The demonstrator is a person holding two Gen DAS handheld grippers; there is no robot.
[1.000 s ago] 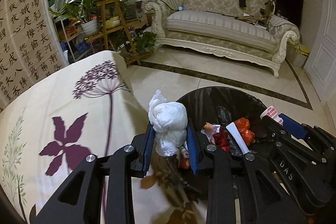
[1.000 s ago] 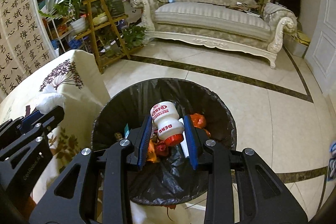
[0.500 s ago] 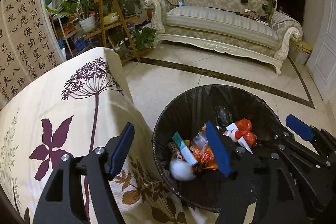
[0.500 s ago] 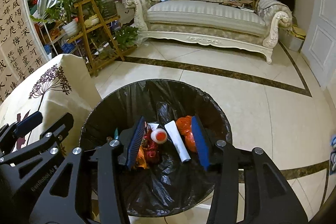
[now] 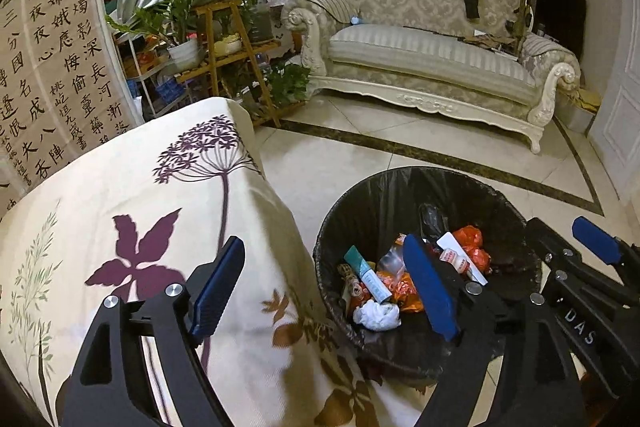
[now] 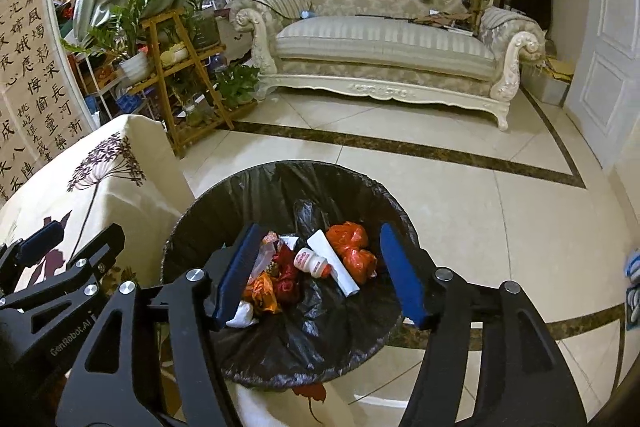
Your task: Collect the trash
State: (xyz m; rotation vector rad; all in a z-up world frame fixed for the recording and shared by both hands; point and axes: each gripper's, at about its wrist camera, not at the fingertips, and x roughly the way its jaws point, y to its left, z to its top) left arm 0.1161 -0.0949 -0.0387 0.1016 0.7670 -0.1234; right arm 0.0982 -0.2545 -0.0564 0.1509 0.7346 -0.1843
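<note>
Here we are with the left gripper (image 5: 328, 285) spread wide and empty, one finger over the cloth (image 5: 132, 195) on its left, the other over the bin (image 5: 400, 179) on its right. Just ahead of that right finger and below it, the tissue wad (image 5: 376, 314) lies in the bin, touching a teal tube (image 5: 366, 273) that runs from far-left to near-right. Moving right, our right gripper (image 6: 320, 273) hangs directly above the bin (image 6: 280, 171), jaws well apart, nothing between them. Straight below the gap sits the bottle (image 6: 313, 262), on its side, long axis running left to right, red cap end pointing toward the right finger. Touching it lies a white tube (image 6: 332, 261), slanting from far-left to near-right, with an orange bag (image 6: 352, 251) just beyond. We judge the drop step finished for both items: both are in the bin and both grippers are free. The next move, as we read it, calls for lifting both grippers off the bin and swinging left toward the cloth to hunt for more trash; none shows on the visible part, so the search needs a wider look. Watch the left gripper's right finger, close over the bin rim.
</note>
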